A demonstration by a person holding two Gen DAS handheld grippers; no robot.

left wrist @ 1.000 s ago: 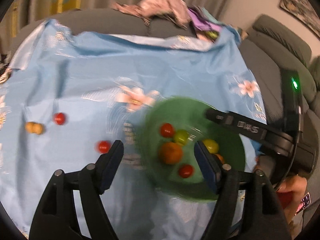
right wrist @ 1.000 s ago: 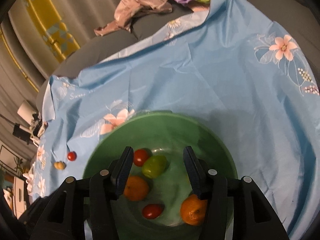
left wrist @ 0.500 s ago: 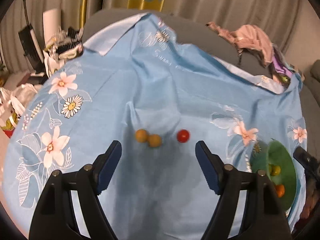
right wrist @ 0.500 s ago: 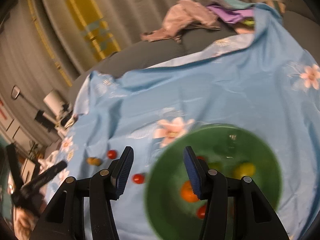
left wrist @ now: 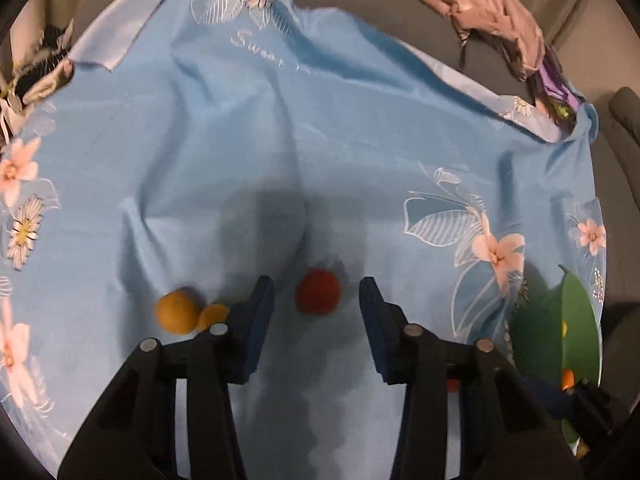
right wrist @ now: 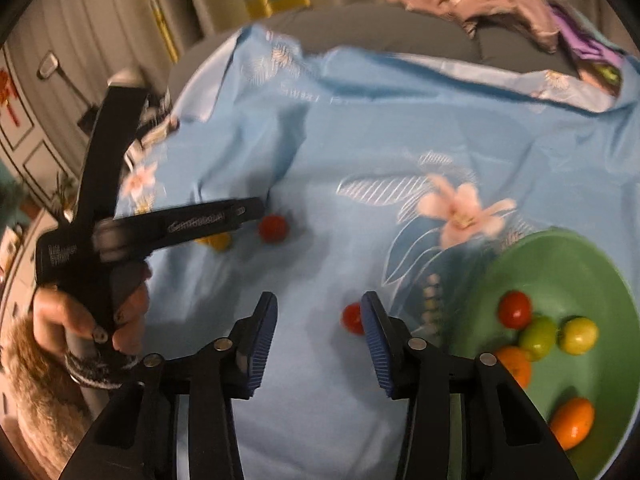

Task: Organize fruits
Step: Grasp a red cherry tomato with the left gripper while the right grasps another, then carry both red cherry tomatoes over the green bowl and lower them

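Left tongs (left wrist: 317, 294), jaws just narrowing yet still apart, frame a round red tomato (left wrist: 318, 291) untouched on a wrinkled blue floral cloth (left wrist: 224, 152). Right tongs (right wrist: 319, 312) likewise gape, empty. Grey sofa (right wrist: 400, 28) behind; green bowl (right wrist: 568, 264) holds fruit.

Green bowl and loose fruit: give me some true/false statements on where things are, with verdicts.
1. The green bowl holds several fruits. True.
2. The left gripper is shut on the red tomato. False: the tomato lies between open jaws, untouched.
3. Two yellow fruits lie on the blue cloth beside the left gripper. True.
4. The right gripper holds an orange. False: nothing sits between its jaws.
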